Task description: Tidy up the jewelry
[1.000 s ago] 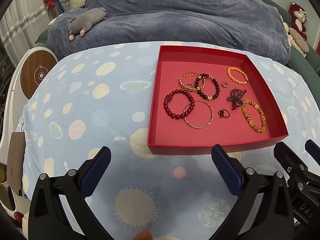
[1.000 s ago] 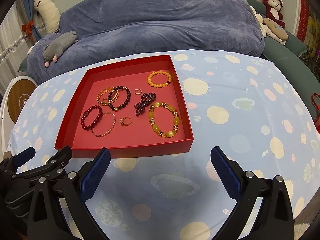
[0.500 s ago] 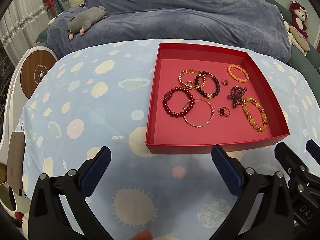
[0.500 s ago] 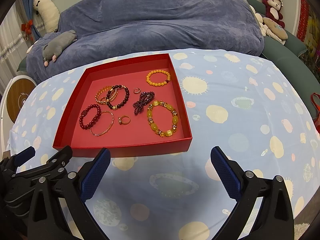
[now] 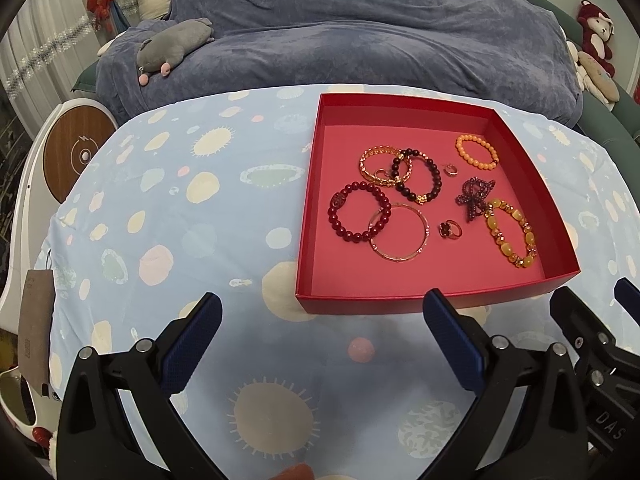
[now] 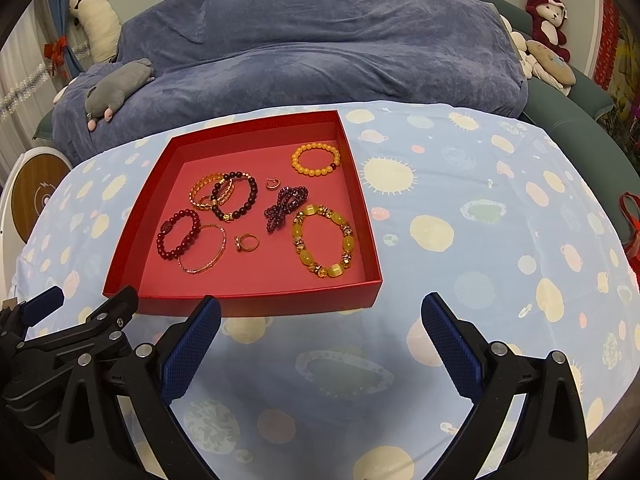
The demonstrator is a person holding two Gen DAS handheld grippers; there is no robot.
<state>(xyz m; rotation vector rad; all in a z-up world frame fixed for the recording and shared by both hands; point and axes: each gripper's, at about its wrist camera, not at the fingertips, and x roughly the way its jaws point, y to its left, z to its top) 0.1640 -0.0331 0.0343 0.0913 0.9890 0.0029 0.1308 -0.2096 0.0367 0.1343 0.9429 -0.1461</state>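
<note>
A shallow red box (image 5: 408, 305) (image 6: 248, 304) sits on the blue patterned tablecloth. Inside lie several pieces: an orange bead bracelet (image 5: 477, 151) (image 6: 316, 159), a yellow stone bracelet (image 5: 511, 238) (image 6: 324, 241), a purple beaded bow (image 5: 474, 197) (image 6: 285, 205), a dark red bead bracelet (image 5: 359, 212) (image 6: 178, 233), a thin gold bangle (image 5: 399, 238) (image 6: 202, 253), a dark bead bracelet (image 5: 417, 181), a gold chain bracelet (image 5: 385, 166) and two rings (image 5: 450, 229) (image 5: 452, 169). My left gripper (image 5: 322, 340) and right gripper (image 6: 320, 340) are both open and empty, just in front of the box's near wall.
A blue-covered sofa (image 5: 340, 40) with a grey plush toy (image 5: 172, 48) stands behind the table. A round white and wooden device (image 5: 76, 156) is at the left edge. Plush toys (image 6: 548, 20) sit at the back right. Something red (image 6: 630, 232) hangs by the table's right edge.
Both grippers have pulled back and risen slightly, so the box appears a little farther away. The jaws stay open and the jewelry has not moved.
</note>
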